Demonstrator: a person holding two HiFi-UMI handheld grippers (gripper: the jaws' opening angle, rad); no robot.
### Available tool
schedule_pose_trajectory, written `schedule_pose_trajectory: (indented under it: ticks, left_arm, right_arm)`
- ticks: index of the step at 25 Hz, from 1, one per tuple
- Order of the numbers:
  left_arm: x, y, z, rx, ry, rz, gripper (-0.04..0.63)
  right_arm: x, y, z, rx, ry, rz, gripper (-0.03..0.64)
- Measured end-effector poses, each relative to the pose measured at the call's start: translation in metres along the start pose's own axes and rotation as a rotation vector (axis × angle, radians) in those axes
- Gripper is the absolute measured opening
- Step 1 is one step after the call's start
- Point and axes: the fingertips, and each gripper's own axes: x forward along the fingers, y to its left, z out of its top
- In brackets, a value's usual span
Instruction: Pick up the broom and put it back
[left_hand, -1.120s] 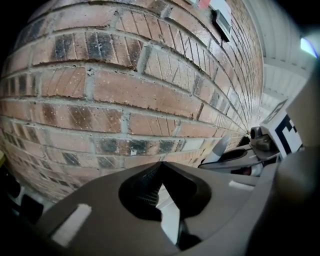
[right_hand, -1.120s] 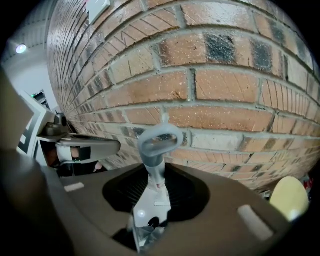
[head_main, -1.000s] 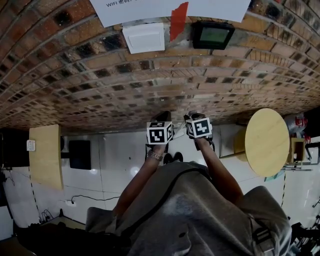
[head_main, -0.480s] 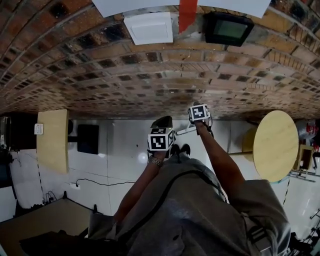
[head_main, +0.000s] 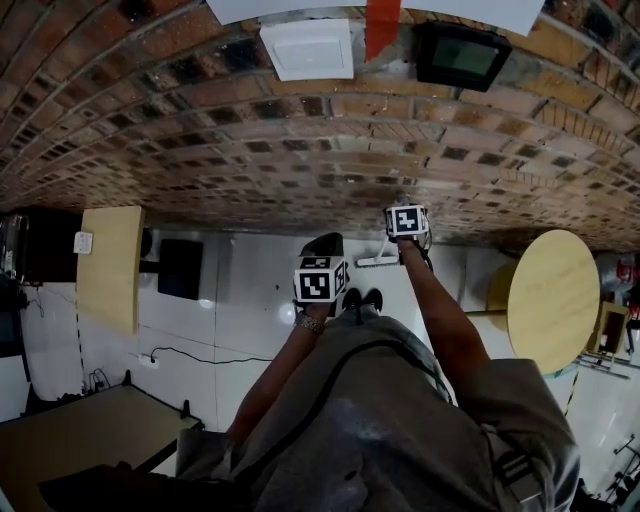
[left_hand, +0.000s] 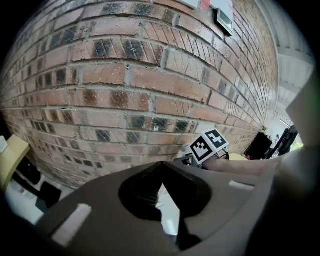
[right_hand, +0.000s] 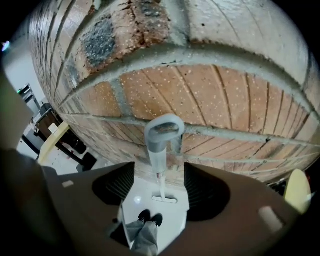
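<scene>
The broom stands upright against the brick wall (right_hand: 210, 95). Its grey looped handle top (right_hand: 163, 131) rises between my right gripper's (right_hand: 160, 187) pads, and its pale head (right_hand: 164, 199) rests on the white floor. The right jaws are opening and neither pad touches the handle. In the head view the right gripper (head_main: 407, 224) is close to the wall's foot, with the broom head (head_main: 378, 261) just left of it. My left gripper (head_main: 322, 245) hangs nearer my body, left of the broom. Its jaws (left_hand: 162, 167) meet at the tips and hold nothing.
A round wooden table (head_main: 550, 300) stands to the right and a rectangular wooden table (head_main: 110, 265) to the left. A cable (head_main: 190, 358) runs over the white floor at left. My shoes (head_main: 362, 298) are just short of the wall.
The right gripper has left the left one's side and sunk toward the wall's foot. The broom head now shows beside it. The left gripper shifted slightly.
</scene>
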Motion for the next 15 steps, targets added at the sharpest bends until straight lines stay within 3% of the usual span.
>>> schedule_pose_trajectory:
  ticks: [11, 15]
  left_arm:
    - [-0.009, -0.020, -0.020, 0.016, 0.012, -0.012, 0.005]
    - [-0.027, -0.035, -0.052, 0.050, 0.018, -0.036, 0.005]
  right_arm:
    - [-0.028, 0.003, -0.015, -0.001, -0.055, -0.003, 0.274]
    - [-0.059, 0.031, -0.053, 0.051, -0.088, 0.019, 0.270]
